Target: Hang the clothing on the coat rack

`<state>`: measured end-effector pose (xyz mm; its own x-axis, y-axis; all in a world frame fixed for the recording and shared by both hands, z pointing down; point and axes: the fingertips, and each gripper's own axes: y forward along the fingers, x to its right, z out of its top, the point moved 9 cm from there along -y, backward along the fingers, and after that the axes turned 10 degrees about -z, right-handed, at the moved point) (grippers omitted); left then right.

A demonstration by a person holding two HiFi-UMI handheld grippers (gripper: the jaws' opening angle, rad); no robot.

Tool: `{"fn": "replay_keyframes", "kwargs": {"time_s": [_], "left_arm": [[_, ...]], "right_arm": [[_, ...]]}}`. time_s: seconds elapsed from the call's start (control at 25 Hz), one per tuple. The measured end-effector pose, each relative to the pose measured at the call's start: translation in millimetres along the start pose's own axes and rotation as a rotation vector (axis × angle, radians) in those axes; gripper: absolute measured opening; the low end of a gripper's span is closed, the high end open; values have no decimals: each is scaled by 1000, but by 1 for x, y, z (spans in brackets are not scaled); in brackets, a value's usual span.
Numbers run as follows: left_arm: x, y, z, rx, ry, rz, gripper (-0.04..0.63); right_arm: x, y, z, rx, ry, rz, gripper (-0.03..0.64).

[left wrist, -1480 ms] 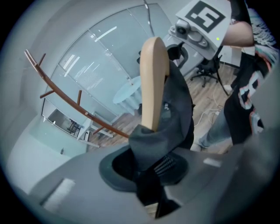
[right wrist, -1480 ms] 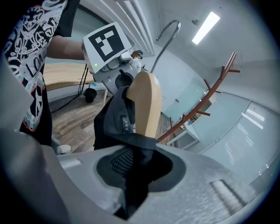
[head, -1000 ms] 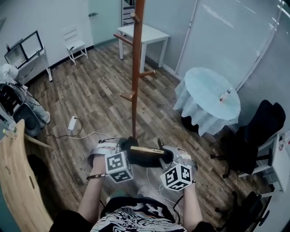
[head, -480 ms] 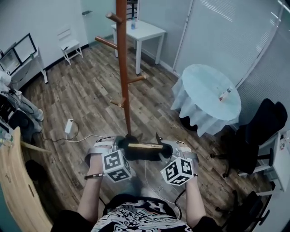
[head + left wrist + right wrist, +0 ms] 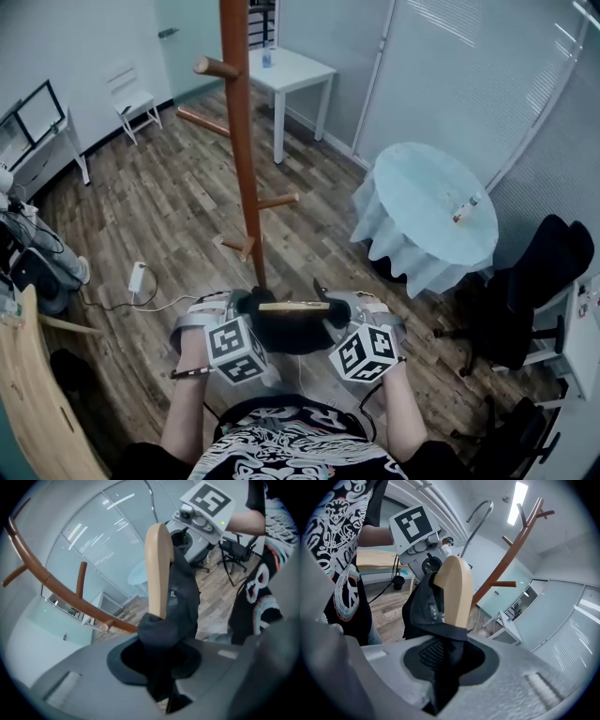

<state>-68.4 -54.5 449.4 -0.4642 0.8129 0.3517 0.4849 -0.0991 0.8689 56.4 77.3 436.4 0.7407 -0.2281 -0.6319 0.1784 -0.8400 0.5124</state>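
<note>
The wooden coat rack stands on the floor just ahead of me, with pegs sticking out left and right. Level between both grippers lies a wooden hanger with a black garment draped over it. My left gripper is shut on the garment at the hanger's left end, my right gripper on its right end. In the left gripper view the hanger and black cloth rise from the left gripper. The right gripper view shows the hanger, cloth, the right gripper and the rack beyond.
A round table with a pale cloth stands to the right, a black office chair beyond it. A white desk is behind the rack. A wooden board leans at the left; a cable and adapter lie on the floor.
The coat rack has come nearer and slid left in the head view. Both grippers keep their hold on the garment and hanger, which stay level.
</note>
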Motion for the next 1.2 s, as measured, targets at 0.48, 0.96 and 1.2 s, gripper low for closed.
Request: {"fn": "replay_keyframes", "kwargs": {"time_s": [0.48, 0.96, 1.2], "left_arm": [[-44, 14, -15, -35, -41, -15, 57], [-60, 29, 1, -67, -150, 10, 57], [-68, 41, 16, -104, -272, 17, 57]], "right_arm": [[32, 50, 12, 6, -38, 22, 71], [65, 75, -1, 62, -99, 88, 71], [91, 97, -15, 132, -153, 174, 71]]}}
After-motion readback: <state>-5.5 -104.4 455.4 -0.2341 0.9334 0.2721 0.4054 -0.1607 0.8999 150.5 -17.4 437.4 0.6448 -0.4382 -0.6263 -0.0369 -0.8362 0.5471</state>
